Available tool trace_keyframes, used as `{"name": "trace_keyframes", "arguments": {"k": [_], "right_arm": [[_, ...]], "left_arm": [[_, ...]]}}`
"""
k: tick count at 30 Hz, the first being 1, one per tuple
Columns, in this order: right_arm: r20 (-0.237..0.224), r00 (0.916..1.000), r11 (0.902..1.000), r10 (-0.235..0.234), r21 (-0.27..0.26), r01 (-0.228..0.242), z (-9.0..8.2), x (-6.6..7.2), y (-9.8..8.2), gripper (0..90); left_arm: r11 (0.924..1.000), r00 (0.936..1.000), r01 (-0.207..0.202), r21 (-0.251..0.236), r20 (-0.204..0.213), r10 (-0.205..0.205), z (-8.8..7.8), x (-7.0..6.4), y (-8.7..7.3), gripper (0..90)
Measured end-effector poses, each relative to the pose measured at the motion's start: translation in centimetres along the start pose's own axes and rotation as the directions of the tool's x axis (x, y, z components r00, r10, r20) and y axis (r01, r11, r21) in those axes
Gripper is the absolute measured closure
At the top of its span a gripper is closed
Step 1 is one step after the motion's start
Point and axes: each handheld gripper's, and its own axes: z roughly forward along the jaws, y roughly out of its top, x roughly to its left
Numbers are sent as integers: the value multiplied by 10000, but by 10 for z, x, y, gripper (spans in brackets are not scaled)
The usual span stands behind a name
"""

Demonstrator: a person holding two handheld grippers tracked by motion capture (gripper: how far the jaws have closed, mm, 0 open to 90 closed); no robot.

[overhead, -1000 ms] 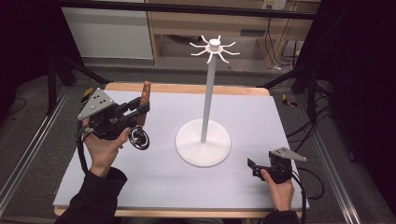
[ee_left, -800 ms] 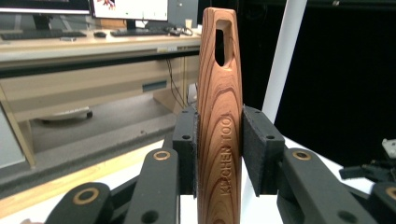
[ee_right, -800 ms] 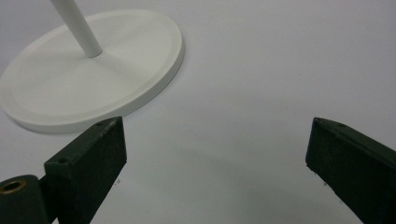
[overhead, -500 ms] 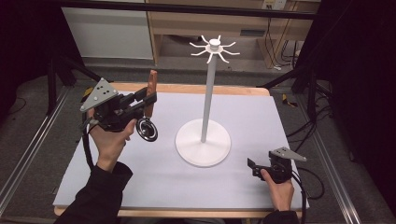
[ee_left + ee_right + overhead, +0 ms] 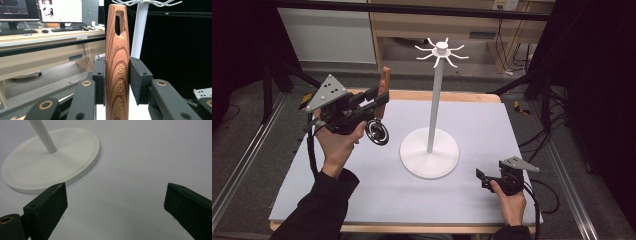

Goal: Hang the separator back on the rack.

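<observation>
The left gripper (image 5: 379, 98) was held up off the white surface (image 5: 362, 190), its fingers (image 5: 99, 80) clamped on the wooden handle (image 5: 117, 62) of a kitchen tool. From the left gripper view the handle stood upright between the two pads, touching both, with most of its length rising above them; a slot near its rounded top showed dark, and letters ran along the grain lower down. In the high view the tool's round metal end (image 5: 377, 133) hung below the fingers, above the surface and to the left of the white stand (image 5: 430, 155). The stand's pole rose behind the handle, with its ring of hooks (image 5: 441, 51) at the top. The right gripper (image 5: 484, 176) rested low near the front right corner, its fingers (image 5: 47, 205) spread wide apart with nothing between them, pointing toward the stand's round base (image 5: 50, 165).
</observation>
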Motion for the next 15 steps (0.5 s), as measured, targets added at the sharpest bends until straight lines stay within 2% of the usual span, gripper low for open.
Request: {"name": "trace_keyframes", "arguments": {"k": [4, 15], "right_arm": [[18, 10000, 10000, -28, 15, 28, 0, 0, 0, 54], [-16, 10000, 10000, 18, -33, -19, 0, 0, 0, 51]], "left_arm": [[10000, 9999, -8, -96, 106, 9, 2, -1, 5, 676], [9990, 9989, -376, -223, 273, 382, 9, -10, 18, 676]]}}
